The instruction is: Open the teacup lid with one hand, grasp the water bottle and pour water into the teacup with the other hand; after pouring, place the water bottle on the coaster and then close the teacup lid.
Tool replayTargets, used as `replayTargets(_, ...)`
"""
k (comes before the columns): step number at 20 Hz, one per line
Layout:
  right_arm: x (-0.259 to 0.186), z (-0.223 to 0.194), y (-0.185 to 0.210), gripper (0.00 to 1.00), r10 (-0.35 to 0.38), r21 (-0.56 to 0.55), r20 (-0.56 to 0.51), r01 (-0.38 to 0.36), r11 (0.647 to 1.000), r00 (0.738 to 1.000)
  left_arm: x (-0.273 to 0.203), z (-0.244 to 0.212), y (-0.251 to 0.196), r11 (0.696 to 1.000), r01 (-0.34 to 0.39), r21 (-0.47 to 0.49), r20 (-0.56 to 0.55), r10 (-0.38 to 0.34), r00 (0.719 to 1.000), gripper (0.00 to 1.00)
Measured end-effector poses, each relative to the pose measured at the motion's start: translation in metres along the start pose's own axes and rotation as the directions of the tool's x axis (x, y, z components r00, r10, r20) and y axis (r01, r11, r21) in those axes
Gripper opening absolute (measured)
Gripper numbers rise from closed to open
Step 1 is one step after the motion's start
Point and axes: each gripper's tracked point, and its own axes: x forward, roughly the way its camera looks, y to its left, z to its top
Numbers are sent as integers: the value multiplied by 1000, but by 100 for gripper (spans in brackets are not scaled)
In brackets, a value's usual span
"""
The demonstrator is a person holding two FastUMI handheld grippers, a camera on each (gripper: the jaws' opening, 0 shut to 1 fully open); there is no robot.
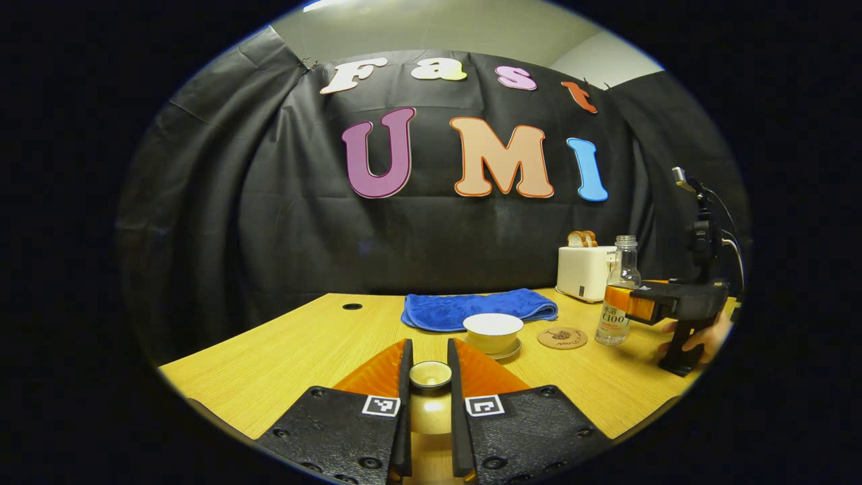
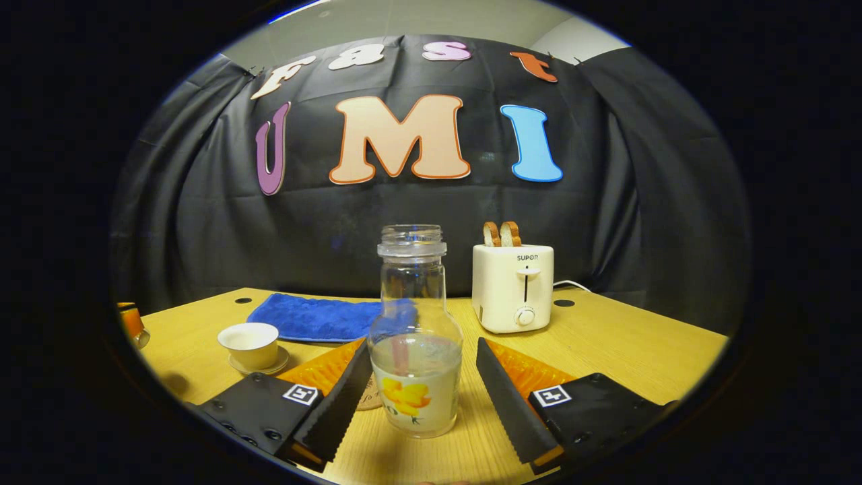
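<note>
Porcelain lid (image 1: 430,374) is off, clamped in the left gripper (image 1: 429,377); teacup (image 1: 493,331) uncovered. Right gripper (image 2: 421,387), fingers apart, straddles the water bottle (image 2: 415,337). Pouring, coaster (image 1: 562,337) placement, closing remain.

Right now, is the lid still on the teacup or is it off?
Off. The teacup sits open on its saucer, its inside showing, while the left gripper pinches the small lid between its fingers, away from the cup.

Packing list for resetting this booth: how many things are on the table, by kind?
Teacup on saucer: 1
Lid, held in left tongs: 1
Bottle: 1
Coaster: 1
Blue cloth: 1
Toaster: 1
Toast slices in toaster: 2
Total: 8
</note>
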Motion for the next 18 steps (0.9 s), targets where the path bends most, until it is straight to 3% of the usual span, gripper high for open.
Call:
replayTargets(5,14,-4,2,98,-5,0,-31,5,1000,1000,1,-1,0,1000,0,0,0,0,1000,20)
replayTargets(8,17,-1,1,80,-17,-3,-20,17,1000,1000,0,0,-2,1000,13,1,0,-13,1000,20)
replayTargets(11,19,-3,3,78,-22,-13,-23,21,1000,1000,2,0,-2,1000,17,0,0,-17,1000,20)
replayTargets(14,26,3,10,76,23,-55,-24,-24,998,999,2,0,-3,1000,26,-2,3,-26,1000,20)
replayTargets(18,34,4,10,76,13,-192,-34,-19,981,999,3,-2,-3,1000,24,-1,1,-24,1000,20)
